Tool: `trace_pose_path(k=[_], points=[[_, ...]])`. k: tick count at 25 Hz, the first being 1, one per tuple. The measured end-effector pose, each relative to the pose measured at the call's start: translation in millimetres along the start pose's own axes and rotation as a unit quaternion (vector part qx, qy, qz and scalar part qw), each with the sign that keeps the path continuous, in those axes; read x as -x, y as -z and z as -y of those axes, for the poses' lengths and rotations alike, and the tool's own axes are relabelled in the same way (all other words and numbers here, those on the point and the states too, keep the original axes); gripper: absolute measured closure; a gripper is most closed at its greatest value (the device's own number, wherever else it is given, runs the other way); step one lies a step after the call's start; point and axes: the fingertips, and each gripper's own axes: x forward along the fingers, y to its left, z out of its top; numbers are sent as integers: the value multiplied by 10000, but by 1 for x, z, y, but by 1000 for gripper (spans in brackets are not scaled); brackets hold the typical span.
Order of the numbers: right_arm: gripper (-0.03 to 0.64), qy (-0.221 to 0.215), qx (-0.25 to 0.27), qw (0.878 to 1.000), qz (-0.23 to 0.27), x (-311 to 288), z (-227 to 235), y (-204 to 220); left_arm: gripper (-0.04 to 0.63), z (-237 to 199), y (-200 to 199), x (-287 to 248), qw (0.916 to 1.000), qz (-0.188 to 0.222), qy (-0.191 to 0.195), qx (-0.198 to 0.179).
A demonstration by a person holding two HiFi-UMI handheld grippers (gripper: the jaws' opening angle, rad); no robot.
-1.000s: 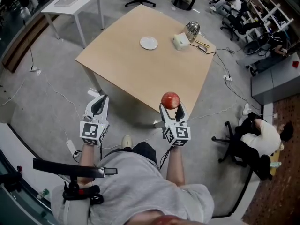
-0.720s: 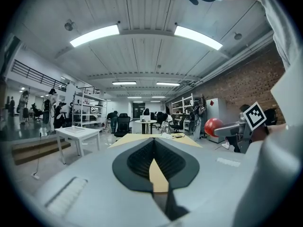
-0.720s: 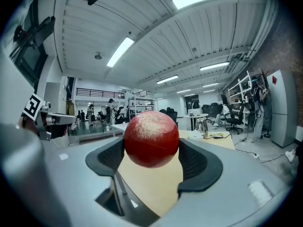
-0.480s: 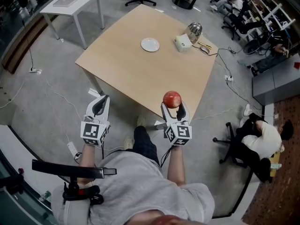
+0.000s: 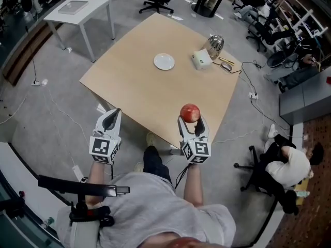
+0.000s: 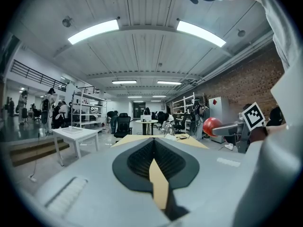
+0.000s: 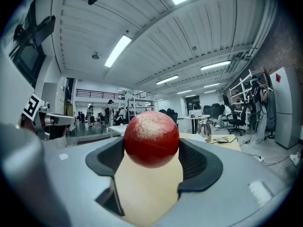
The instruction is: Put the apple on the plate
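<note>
A red apple (image 5: 190, 112) is held between the fingers of my right gripper (image 5: 190, 120), just over the near edge of the wooden table (image 5: 139, 87). It fills the middle of the right gripper view as the apple (image 7: 151, 138), with the right gripper (image 7: 152, 156) shut on its lower half. The small white plate (image 5: 164, 61) lies empty toward the table's far side, well ahead of the apple. My left gripper (image 5: 110, 119) hovers over the floor left of the table's near corner, shut and holding nothing. The left gripper (image 6: 154, 150) looks toward the table, with the apple (image 6: 211, 126) at its right.
A white box (image 5: 200, 59), a shiny metal kettle (image 5: 214, 44) and some cables (image 5: 228, 64) sit at the table's far right. A small white table (image 5: 77, 6) stands at the far left. A seated person (image 5: 287, 156) and office chairs are off to the right.
The person has stepped toward the table, so its near edge now lies under the right gripper and apple. Both grippers keep their pose; the apple stays gripped.
</note>
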Motion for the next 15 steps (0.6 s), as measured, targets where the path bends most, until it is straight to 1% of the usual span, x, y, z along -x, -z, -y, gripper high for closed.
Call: trace_pose_path(k=[7, 11, 15], points=[[255, -3, -13, 9999, -115, -54, 27, 4, 577, -12, 6, -56, 9999, -130, 11, -6], [255, -13, -57, 9996, -259, -87, 38, 14, 577, -24, 18, -83, 9995, -297, 9, 80], [253, -80, -51, 9991, -407, -111, 43, 25, 577, -33, 31, -98, 9987, -488, -31, 136]])
